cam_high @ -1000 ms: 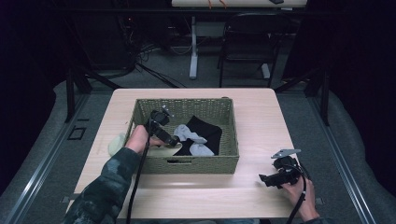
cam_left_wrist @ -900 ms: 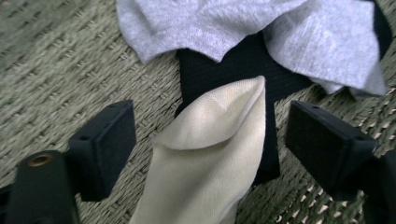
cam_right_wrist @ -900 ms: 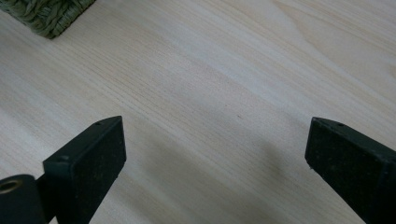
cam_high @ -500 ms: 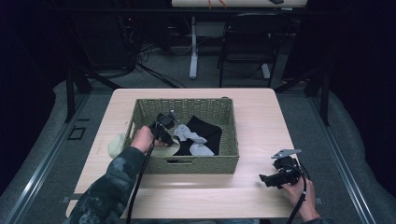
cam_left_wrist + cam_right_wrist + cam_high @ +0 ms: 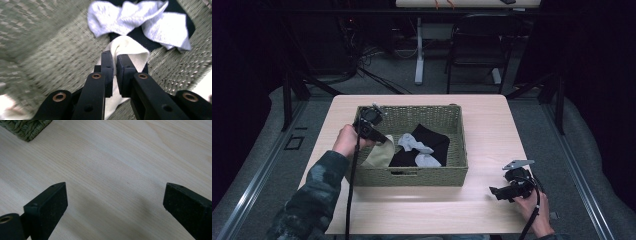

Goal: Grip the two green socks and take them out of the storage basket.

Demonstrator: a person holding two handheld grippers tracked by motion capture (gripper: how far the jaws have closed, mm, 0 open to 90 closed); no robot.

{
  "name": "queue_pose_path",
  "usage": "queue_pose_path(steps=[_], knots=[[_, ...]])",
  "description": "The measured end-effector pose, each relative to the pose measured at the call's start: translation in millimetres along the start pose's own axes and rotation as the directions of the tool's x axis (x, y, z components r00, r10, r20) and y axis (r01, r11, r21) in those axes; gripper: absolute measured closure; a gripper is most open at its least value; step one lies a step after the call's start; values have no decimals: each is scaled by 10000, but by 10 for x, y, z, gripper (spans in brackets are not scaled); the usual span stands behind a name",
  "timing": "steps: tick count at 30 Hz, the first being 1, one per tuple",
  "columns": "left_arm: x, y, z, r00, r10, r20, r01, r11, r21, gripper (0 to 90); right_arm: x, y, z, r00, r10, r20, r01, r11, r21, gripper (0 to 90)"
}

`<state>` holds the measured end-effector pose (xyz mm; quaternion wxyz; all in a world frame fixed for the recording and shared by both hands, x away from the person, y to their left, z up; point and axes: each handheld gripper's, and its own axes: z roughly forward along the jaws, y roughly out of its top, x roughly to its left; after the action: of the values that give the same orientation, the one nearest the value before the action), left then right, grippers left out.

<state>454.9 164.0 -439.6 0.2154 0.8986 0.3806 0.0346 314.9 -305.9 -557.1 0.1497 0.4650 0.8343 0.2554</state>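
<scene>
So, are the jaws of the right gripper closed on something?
No, in the right gripper view the right gripper has its jaws wide apart over the bare wooden table, with nothing between them.

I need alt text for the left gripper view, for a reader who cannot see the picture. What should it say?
The left gripper has its two black jaws shut on a fold of a cream sock, over the floor of a woven green basket. Beyond it lie a light grey sock and a black cloth.

Basket walls (image 5: 412,175) hem in the left gripper (image 5: 379,138); grey socks (image 5: 414,145) crowd its three o'clock. Bare table (image 5: 492,130) lies open at the right gripper's (image 5: 493,192) twelve o'clock.
</scene>
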Motion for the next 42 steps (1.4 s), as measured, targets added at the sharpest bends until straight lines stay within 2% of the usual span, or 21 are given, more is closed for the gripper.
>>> queue_pose_path(steps=[3,4,5,6,7,8,14,28,36,42], knots=[[21,-2,-180,10000,42,-84,-45,9995,-312,848,0,-1,0,10000,-1,3,1,10000,15,48],[21,-2,-180,10000,42,-84,-45,9995,-312,849,0,-1,0,10000,-1,3,1,10000,15,48],[29,0,-288,9999,31,-156,-40,9985,-537,848,1,-3,-3,10000,39,47,-39,10000,28,48],[29,0,-288,9999,31,-156,-40,9985,-537,848,1,-3,-3,10000,39,47,-39,10000,28,48],[38,8,-389,9997,17,-230,-33,9976,-698,849,-2,-2,-2,10000,12,55,-12,10000,77,48],[38,8,-389,9997,17,-230,-33,9976,-698,848,-2,-2,-2,10000,12,55,-12,10000,77,48],[53,40,-633,9987,-15,-514,-36,9950,-1001,848,-1,-1,2,10000,8,15,-8,10000,24,48],[93,169,-1000,9951,-66,-989,-54,9927,-1208,848,-2,-2,0,10000,33,-14,-33,9999,110,48],[130,230,-1247,9914,-123,-1301,-50,9913,-1317,848,-3,0,5,10000,9,13,-9,9999,122,48],[174,231,-1446,9867,-292,-1597,38,9876,-1572,848,-3,-1,3,10000,48,34,-49,9998,190,49]])
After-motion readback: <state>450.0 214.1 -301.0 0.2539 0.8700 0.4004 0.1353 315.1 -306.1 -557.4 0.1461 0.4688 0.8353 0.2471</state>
